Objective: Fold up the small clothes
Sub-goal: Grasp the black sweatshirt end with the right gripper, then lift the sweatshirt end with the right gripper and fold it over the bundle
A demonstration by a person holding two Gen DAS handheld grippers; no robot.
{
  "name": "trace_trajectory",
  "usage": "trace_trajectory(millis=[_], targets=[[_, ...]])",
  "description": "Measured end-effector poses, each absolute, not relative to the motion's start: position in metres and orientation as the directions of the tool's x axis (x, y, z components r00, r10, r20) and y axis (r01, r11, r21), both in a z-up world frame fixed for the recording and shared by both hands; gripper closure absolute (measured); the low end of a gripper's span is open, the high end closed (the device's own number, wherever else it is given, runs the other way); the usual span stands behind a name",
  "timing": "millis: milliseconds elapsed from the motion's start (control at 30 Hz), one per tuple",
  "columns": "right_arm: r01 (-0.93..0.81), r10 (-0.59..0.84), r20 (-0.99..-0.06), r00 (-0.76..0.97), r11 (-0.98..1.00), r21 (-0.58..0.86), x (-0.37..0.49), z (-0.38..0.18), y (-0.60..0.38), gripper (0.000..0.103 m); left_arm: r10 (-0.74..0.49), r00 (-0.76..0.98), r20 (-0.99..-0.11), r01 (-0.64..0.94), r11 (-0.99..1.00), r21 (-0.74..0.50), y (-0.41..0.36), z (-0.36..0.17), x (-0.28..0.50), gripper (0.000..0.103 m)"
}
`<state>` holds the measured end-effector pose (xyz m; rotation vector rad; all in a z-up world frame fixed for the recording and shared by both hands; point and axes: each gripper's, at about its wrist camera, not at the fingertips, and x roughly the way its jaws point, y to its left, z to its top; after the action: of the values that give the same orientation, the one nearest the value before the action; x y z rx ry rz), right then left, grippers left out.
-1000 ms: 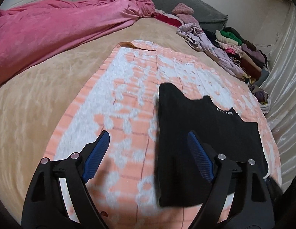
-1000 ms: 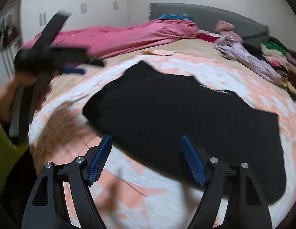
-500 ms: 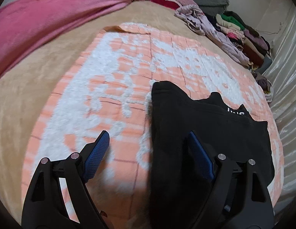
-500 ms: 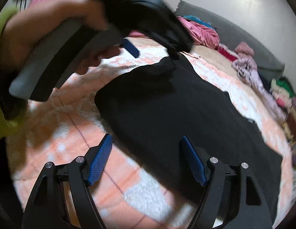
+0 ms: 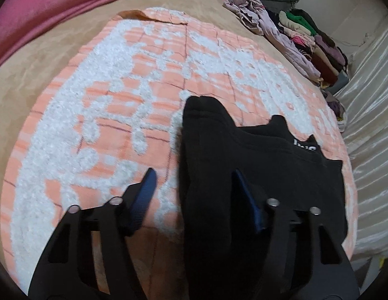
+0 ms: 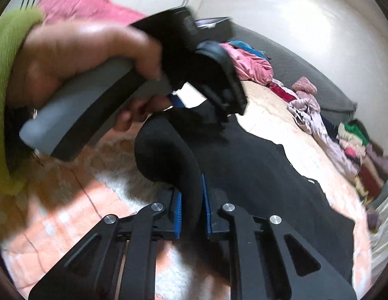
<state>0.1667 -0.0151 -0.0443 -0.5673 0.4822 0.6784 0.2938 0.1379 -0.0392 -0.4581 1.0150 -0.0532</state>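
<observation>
A black garment (image 5: 269,165) lies spread on an orange-and-white tufted mat (image 5: 114,92). My left gripper (image 5: 194,177) is low over the garment's left edge. Its jaws are closing: one finger (image 5: 147,187) is over the mat, the other over the cloth. The edge lies between them, and the pads stand clear of it. In the right wrist view my right gripper (image 6: 192,202) is closing, and its blue pads pinch a raised fold of the black garment (image 6: 264,175). A hand (image 6: 76,57) in a green sleeve holds the left gripper just beyond that fold.
The mat lies on a tan bed cover (image 5: 26,87). A pink blanket (image 5: 56,5) is bunched at the far left. A pile of mixed clothes (image 5: 299,30) runs along the far right, next to a pale satin sheet (image 5: 369,105).
Both grippers came down onto the garment's near edge. The right jaws went from wide open to pinching a fold. The left jaws narrowed around the garment's left edge.
</observation>
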Motion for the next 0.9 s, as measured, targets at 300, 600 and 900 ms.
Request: trace_trajectory(millis=[300,600,900], targets=[[-0.662,0.541,-0.473,0.695,0.738,-0.129,0.158,-0.004,-0.071,0.095,-0.276,0.573,-0.772,-0.114,0.906,-0.409,0.093,0.007,0.283,0.092],[-0.595,0.597,-0.388,0.702,0.791,0.140,0.169,0.023,-0.156,0.096,-0.264,0.632,-0.729,-0.056,0.922,-0.382,0.025,0.070,0.283,0.093],[-0.493,0.579,-0.344,0.740,0.814,0.309,0.163,0.021,-0.228,0.097,-0.260,0.619,-0.741,0.034,0.951,-0.306,-0.067,0.095,0.296,0.093]])
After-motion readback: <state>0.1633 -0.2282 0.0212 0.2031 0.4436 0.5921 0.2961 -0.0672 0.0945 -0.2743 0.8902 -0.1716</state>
